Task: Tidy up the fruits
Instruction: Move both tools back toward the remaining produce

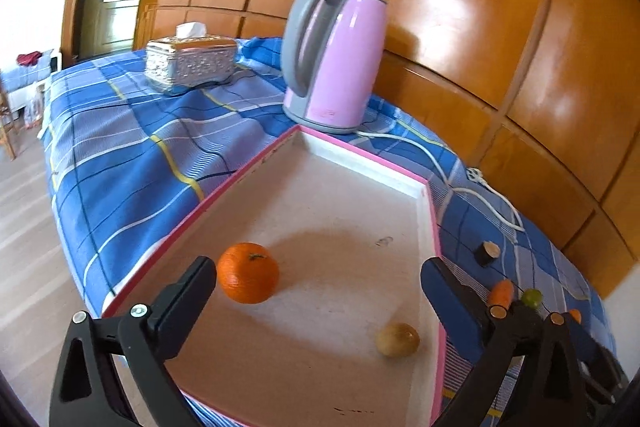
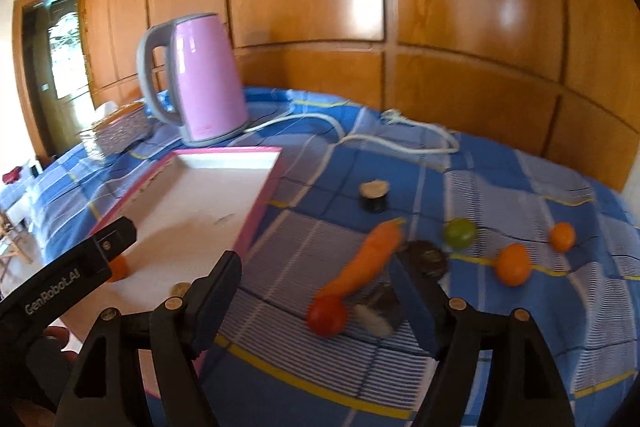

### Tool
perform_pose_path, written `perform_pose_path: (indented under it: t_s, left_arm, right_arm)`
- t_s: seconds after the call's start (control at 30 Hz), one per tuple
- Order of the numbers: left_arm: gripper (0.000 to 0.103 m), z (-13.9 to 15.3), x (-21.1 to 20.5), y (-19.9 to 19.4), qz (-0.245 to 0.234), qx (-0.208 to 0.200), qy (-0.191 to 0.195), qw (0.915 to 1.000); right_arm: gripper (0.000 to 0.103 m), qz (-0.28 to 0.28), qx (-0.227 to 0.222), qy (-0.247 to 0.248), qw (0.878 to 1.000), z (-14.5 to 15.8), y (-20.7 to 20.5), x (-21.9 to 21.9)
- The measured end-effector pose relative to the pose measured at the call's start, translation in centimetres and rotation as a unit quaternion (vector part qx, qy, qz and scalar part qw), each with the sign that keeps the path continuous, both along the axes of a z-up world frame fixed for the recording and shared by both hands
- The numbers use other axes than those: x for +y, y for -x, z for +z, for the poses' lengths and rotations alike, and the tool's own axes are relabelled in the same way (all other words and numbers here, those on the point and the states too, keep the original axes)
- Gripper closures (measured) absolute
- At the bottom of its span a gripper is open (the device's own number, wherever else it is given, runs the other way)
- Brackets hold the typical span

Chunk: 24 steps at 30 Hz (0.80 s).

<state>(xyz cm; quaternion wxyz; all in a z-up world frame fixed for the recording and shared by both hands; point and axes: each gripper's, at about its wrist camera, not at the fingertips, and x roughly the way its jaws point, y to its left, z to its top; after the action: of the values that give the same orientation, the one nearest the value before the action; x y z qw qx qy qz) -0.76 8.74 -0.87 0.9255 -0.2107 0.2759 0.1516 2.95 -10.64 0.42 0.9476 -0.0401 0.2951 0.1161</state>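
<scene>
Left tongs (image 1: 320, 291): spread wide with nothing between them, over the near end of the tray.
Right tongs (image 2: 316, 291): apart and holding nothing, over the blue checked cloth just beside the tray's near right edge.
Tray (image 1: 224, 187): shallow, white inside with a pink rim, on the cloth-covered counter (image 1: 132, 147); it runs away from the left tongs toward the kettle.
In the tray already: an orange (image 1: 248, 278) just ahead of the left tongs' left finger, and a small yellowish fruit (image 1: 398, 339) nearer their right finger. Both lie free on the tray floor, well apart from each other.
Left out on the cloth: a carrot (image 2: 368, 259) and a red tomato (image 2: 326, 315) right in front of the right tongs, with dark round pieces (image 2: 428, 257) touching or just beside them; a green fruit (image 2: 459, 233) and two small orange fruits (image 2: 513, 264) further off to the right; a dark cut piece (image 2: 374, 195) beyond the carrot.
Bystanders: a pink kettle (image 1: 334, 55) past the tray's far end, its white cord (image 2: 400, 143) trailing over the cloth, and a silver tissue box (image 1: 190, 65) far off to the left.
Progress: early, by my reading; two pieces are in and most of the pile is outside.
Likely next: the right tongs look best placed for the tomato or carrot.
</scene>
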Motion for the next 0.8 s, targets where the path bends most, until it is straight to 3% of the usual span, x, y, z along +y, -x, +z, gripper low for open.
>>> perform_pose_path:
  t_s: [0.23,0.33,0.5,0.57,0.63,0.8]
  left_arm:
    - [0.0,0.7,-2.1,0.1,-0.049,-0.022,-0.041,0.9977]
    - [0.0,0.9,-2.9,0.2,-0.074,-0.028,-0.051,0.9956]
    - [0.0,1.3,-4.2,0.5,-0.12,-0.058,-0.061,0.9892]
    - [0.0,1.6,-5.0,0.9,-0.138,-0.074,-0.072,0.985]
    - [0.0,1.6,-5.8,0.8,-0.16,-0.074,-0.079,0.9812]
    - [0.0,1.0,-7.1,0.2,-0.202,-0.038,-0.078,0.9756]
  right_arm:
    - [0.025,-0.096,-0.012,-0.004,0.995,0.7,0.5,-3.7]
    - [0.026,-0.141,0.018,-0.059,0.988,0.4,0.1,-6.9]
    - [0.035,-0.195,0.081,-0.201,0.956,-1.6,-0.2,-12.7]
    - [0.035,-0.213,0.109,-0.243,0.94,-2.6,-0.4,-14.2]
    - [0.035,-0.219,0.116,-0.259,0.934,-3.0,-0.3,-14.6]
    - [0.036,-0.197,0.119,-0.254,0.939,-3.0,-0.5,-13.7]
